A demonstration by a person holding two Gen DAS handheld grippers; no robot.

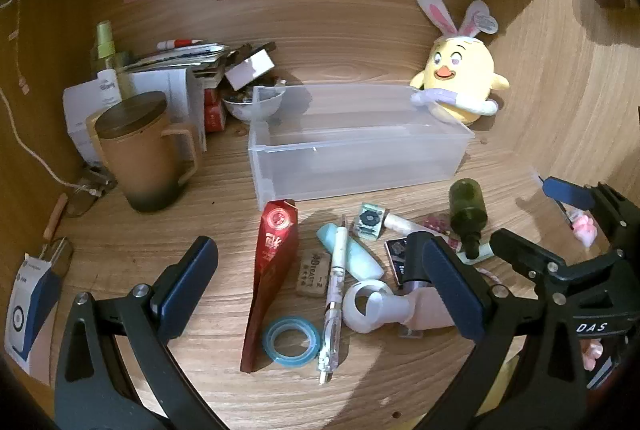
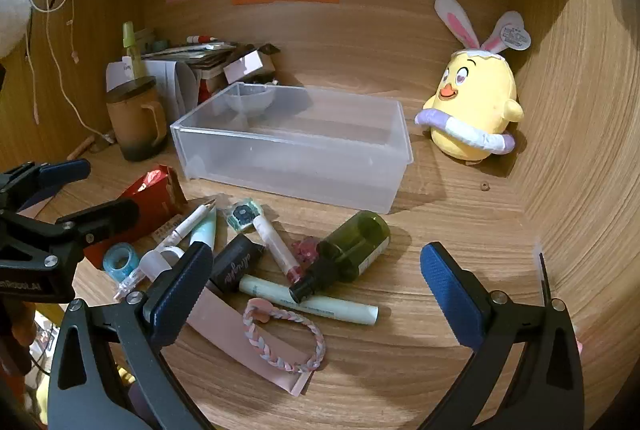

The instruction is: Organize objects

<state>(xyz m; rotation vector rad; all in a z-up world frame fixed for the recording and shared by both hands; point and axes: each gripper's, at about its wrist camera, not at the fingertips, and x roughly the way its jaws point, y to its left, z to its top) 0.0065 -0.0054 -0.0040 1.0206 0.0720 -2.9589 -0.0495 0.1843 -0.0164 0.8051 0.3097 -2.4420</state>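
While both grippers, left gripper (image 1: 316,294) and right gripper (image 2: 316,294), hover spread wide and empty, the green glass bottle (image 2: 356,244) (likely slippery, breakable) invites a mid-body grasp.

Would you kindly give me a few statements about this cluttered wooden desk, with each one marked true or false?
1. The clear plastic bin has nothing inside it. True.
2. The dark green glass bottle stands upright. False: it lies on its side.
3. The yellow plush chick with bunny ears sits inside the bin. False: it sits on the desk beside it.
4. The brown mug has a lid on it. True.
5. The left gripper is closed on the blue tape roll. False: its jaws are wide open, holding nothing.
6. The right gripper is open. True.
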